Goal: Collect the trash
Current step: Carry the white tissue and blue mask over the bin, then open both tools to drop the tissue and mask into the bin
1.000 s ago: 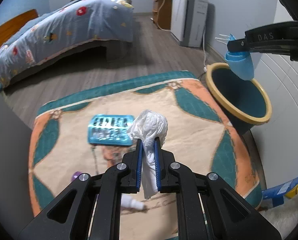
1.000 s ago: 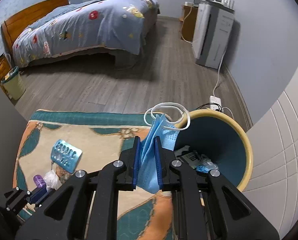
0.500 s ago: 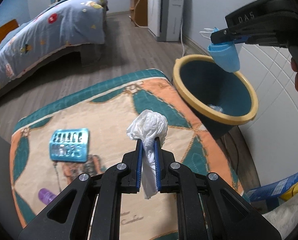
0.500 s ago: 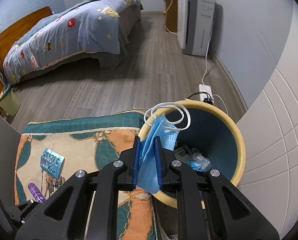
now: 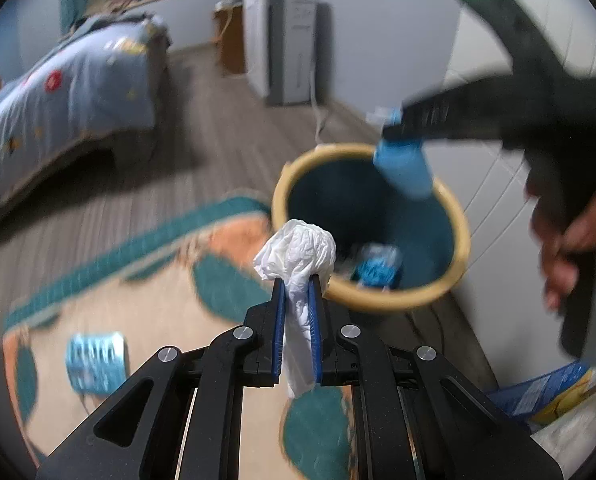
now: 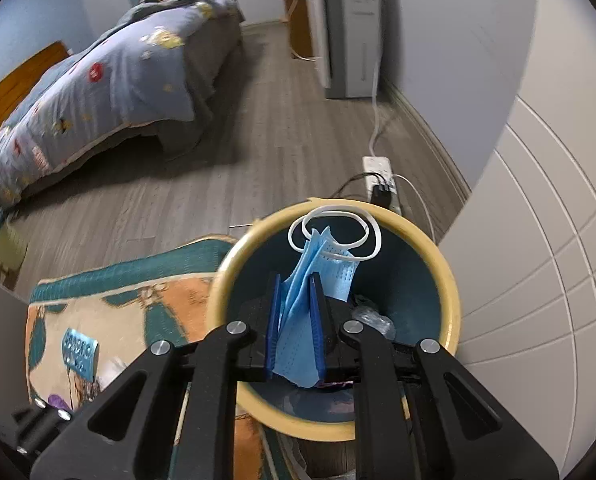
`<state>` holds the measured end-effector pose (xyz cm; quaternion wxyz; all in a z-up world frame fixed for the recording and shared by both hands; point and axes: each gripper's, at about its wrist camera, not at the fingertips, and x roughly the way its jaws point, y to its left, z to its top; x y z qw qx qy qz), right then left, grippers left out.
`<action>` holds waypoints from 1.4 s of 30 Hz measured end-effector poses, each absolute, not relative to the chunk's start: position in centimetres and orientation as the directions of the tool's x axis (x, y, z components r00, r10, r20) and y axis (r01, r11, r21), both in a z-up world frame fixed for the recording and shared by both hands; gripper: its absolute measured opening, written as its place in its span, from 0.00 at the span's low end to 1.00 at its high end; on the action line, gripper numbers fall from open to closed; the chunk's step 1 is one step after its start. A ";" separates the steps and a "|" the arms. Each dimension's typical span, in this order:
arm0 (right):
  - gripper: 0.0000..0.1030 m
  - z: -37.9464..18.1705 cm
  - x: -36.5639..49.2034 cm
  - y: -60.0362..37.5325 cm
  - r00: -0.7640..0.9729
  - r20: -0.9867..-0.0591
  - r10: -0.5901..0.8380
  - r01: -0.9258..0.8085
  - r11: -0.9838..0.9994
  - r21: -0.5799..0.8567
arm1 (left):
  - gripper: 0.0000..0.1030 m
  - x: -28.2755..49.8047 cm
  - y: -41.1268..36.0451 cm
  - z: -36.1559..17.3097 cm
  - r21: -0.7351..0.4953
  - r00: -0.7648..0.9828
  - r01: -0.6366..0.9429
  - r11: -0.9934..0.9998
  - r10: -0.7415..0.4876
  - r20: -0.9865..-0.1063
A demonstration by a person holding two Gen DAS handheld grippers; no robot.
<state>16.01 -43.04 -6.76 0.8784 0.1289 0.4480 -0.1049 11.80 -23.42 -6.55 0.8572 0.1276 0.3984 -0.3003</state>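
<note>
My left gripper (image 5: pixel 297 280) is shut on a crumpled white tissue (image 5: pixel 298 252), held just short of the near rim of a yellow-rimmed teal bin (image 5: pixel 456 236). My right gripper (image 6: pixel 295 280) is shut on a folded blue face mask (image 6: pixel 322 268) with white ear loops, held over the mouth of the bin (image 6: pixel 450 292). The left wrist view shows the right gripper (image 5: pixel 394 128) and the mask (image 5: pixel 406 168) above the bin's far rim. Wrappers lie at the bin's bottom. A blue blister pack (image 5: pixel 95 356) (image 6: pixel 79 352) and a purple item (image 6: pixel 57 402) lie on the rug.
A patterned orange and teal rug (image 5: pixel 137 320) covers the floor beside the bin. A bed (image 6: pixel 117 80) stands at the back left, a grey appliance (image 6: pixel 346 28) by the far wall, a power strip (image 6: pixel 380 176) behind the bin. A white wall panel (image 6: pixel 538 240) runs along the right. A person's hand (image 5: pixel 570 248) holds the right gripper.
Both grippers have moved toward the bin. The mask now hangs over the bin's mouth, and the tissue has come from over the rug to the bin's near rim.
</note>
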 end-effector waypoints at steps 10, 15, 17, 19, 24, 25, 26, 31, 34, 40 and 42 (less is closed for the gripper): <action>0.13 -8.4 15.7 -46.4 0.538 -0.833 -0.132 0.369 0.925 0.092 | 0.12 15.1 -26.7 -4.1 0.094 0.535 0.699 0.709 -0.432 -0.726; 0.13 -9.1 15.6 -47.7 0.518 -0.840 -0.161 0.395 0.916 0.068 | 0.12 15.6 -26.9 -6.2 -0.008 0.483 0.697 0.717 -0.477 -0.734; 0.13 -9.5 15.4 -48.6 0.508 -0.844 -0.170 0.411 0.909 0.064 | 0.12 15.7 -27.7 -6.7 0.004 0.465 0.712 0.702 -0.468 -0.752; 0.13 -9.9 15.2 -49.5 0.496 -0.851 -0.175 0.432 0.899 0.067 | 0.12 15.3 -28.3 -6.8 0.002 0.452 0.738 0.675 -0.493 -0.743; 0.13 -10.5 14.6 -50.8 0.472 -0.862 -0.185 0.468 0.881 0.067 | 0.12 14.9 -29.5 -8.0 -0.078 0.350 0.781 0.619 -0.538 -0.767; 0.13 -10.6 14.6 -50.9 0.469 -0.865 -0.178 0.472 0.878 0.075 | 0.12 14.9 -29.9 -8.4 -0.090 0.330 0.788 0.609 -0.541 -0.774; 0.13 -10.8 14.6 -51.0 0.464 -0.869 -0.171 0.476 0.876 0.082 | 0.12 14.9 -30.3 -8.8 -0.104 0.311 0.791 0.603 -0.543 -0.780; 0.14 -11.5 14.9 -50.4 0.470 -0.875 -0.117 0.463 0.877 0.131 | 0.15 15.2 -31.6 -9.8 -0.075 0.335 0.786 0.614 -0.525 -0.783; 0.16 -11.1 15.1 -49.9 0.509 -0.856 -0.089 0.436 0.884 0.168 | 0.33 15.7 -31.3 -9.6 -0.084 0.358 0.773 0.629 -0.542 -0.761; 0.51 -9.2 15.2 -49.6 0.598 -0.797 -0.088 0.410 0.888 0.209 | 0.60 16.4 -30.2 -9.5 -0.048 0.411 0.748 0.662 -0.519 -0.750; 0.66 -8.8 15.2 -49.6 0.618 -0.782 -0.084 0.403 0.887 0.224 | 0.67 16.5 -30.0 -9.5 -0.035 0.422 0.742 0.670 -0.507 -0.752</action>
